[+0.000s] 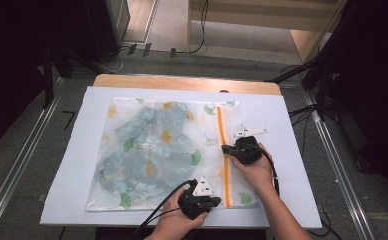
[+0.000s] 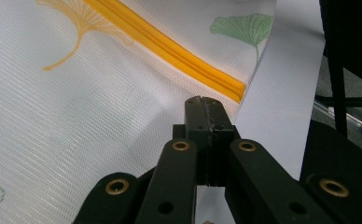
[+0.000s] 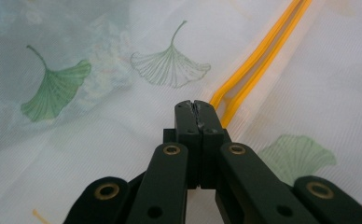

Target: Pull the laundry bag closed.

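I see the mesh laundry bag (image 1: 152, 150) lying flat mid-table, its orange zipper (image 1: 224, 150) running twelve to six, while my right gripper (image 1: 228, 149) and left gripper (image 1: 198, 200) are both pinched closed on the mesh.

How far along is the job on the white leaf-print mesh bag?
Done: a blue flowered garment lies inside the white leaf-print mesh bag. In hand: the left gripper is shut at the bag's near edge; the right gripper, shut, sits at the orange zipper, joined near, parted beyond. Left: likely that far stretch.
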Tool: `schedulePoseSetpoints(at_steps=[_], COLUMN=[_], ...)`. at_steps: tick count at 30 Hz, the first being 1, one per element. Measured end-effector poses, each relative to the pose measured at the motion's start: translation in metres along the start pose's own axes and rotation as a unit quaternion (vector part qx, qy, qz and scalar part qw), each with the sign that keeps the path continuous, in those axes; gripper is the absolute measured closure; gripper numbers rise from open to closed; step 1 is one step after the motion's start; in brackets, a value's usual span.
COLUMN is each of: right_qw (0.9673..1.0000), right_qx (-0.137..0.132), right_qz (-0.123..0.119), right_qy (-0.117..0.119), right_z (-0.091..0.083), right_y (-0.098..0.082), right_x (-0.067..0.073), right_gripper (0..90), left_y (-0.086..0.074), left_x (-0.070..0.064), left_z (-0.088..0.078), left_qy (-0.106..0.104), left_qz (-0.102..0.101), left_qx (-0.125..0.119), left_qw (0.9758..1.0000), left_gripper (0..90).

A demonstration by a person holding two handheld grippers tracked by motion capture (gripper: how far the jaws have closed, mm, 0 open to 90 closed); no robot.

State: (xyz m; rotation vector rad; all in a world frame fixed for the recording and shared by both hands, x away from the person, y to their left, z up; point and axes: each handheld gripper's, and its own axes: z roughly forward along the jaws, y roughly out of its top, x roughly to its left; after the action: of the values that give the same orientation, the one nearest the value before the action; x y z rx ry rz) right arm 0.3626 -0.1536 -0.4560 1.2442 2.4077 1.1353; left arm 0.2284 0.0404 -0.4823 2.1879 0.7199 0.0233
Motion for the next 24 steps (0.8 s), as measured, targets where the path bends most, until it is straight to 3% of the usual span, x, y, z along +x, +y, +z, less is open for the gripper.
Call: schedulePoseSetpoints(at_steps=[9, 24], right_qw=[0.9999, 0.9984], right_qx=[0.000, -0.002], right_qz=[0.005, 0.039], right_qy=[-0.011, -0.041], right_z=[0.009, 0.044], right_y=[0.022, 0.062], right_x=[-0.012, -0.041], right_gripper=[90.0, 90.0], left_y=[0.000, 0.000], left_x=[0.000, 0.000], left_z=[0.000, 0.000], left_qy=[-0.001, -0.001], left_qz=[-0.001, 0.000], left_qx=[-0.001, 0.001], left_qw=[1.0000, 1.0000], left_gripper=[90.0, 90.0])
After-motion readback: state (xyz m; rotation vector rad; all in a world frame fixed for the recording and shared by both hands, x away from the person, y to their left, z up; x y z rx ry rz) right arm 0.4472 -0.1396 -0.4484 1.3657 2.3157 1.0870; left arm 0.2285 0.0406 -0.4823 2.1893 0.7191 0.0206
